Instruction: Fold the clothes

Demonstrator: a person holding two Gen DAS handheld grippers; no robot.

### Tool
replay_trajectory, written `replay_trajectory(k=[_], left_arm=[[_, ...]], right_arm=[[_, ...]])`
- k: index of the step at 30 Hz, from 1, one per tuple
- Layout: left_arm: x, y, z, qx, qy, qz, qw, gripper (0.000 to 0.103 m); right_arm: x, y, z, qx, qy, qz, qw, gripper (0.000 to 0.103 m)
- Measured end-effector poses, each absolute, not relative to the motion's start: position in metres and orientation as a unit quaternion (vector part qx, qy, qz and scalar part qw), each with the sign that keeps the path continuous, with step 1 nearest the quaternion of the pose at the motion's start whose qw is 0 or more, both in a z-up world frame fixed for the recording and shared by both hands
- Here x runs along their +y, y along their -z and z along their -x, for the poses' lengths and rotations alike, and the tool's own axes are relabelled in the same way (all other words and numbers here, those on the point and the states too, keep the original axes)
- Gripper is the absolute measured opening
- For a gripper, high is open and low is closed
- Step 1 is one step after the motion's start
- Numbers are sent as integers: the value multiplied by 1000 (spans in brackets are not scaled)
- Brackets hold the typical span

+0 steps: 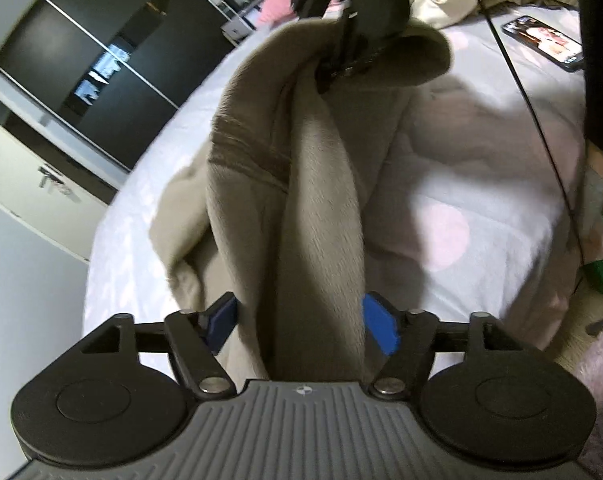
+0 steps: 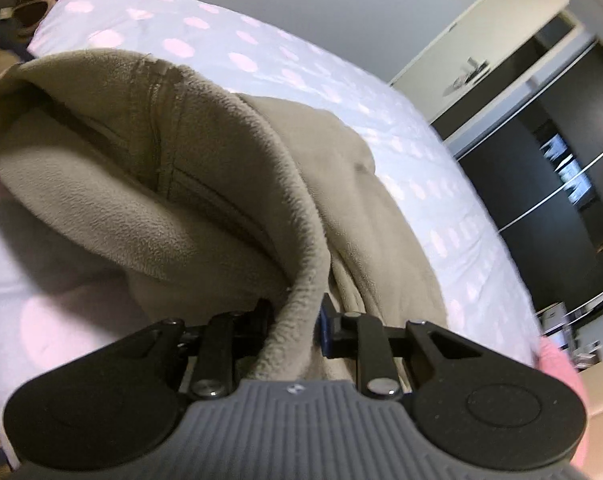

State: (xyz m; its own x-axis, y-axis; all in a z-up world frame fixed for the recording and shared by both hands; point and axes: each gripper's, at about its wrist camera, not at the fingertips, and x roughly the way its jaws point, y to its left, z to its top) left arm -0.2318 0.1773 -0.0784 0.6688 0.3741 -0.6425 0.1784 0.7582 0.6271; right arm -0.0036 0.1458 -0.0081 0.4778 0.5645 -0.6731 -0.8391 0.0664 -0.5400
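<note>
Two grippers lift one beige fleece garment (image 1: 301, 184) off the dotted bedsheet (image 1: 481, 168), its folding barely begun. The right gripper (image 2: 297, 326) pinches a thick edge of fleece between nearly closed jaws. Fabric runs between the left gripper's (image 1: 299, 322) wide-spread blue pads (image 1: 379, 326), seemingly unclamped. Ahead of both grippers the cloth hangs bunched; flattening and every fold apparently remain.
</note>
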Motion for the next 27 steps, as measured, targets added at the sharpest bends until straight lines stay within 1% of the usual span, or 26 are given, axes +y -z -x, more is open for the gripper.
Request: replay_trajectory(k=[5,10,13,16,17,18,19,20,22,24,27], left_arm=[[183,92,211,426,-104,-355,826,75],[180,114,193,437,-143,-387,799,75],[187,122,178,425,-184,-421,780,75],[203,119,157,418,-191,-424,780,75],[210,118,149,418,-191,-424,780,74],[218,116,140,418,-194,-420,782,72],[227,113,132,416,-196,-411,787,66],[236,108,125,416,-197,-394,795,57],[258,95,108,426,-194,-333,819,51],[277,89,93,434,-189,-294,830,48],[297,86,71,442,-183,-267,837,45]], right_arm=[[175,14,-36,202,-489,451,719,25],[181,20,-49,225,-489,440,719,25],[177,20,-53,241,-495,427,717,25],[173,19,-57,253,-501,417,714,26],[172,18,-57,256,-501,416,714,29],[171,16,-58,257,-501,415,715,36],[170,14,-59,257,-498,413,718,40],[170,11,-61,255,-497,411,720,44],[166,3,-65,254,-496,405,725,48],[158,-6,-68,253,-495,399,730,55],[147,-19,-72,255,-492,387,737,59]])
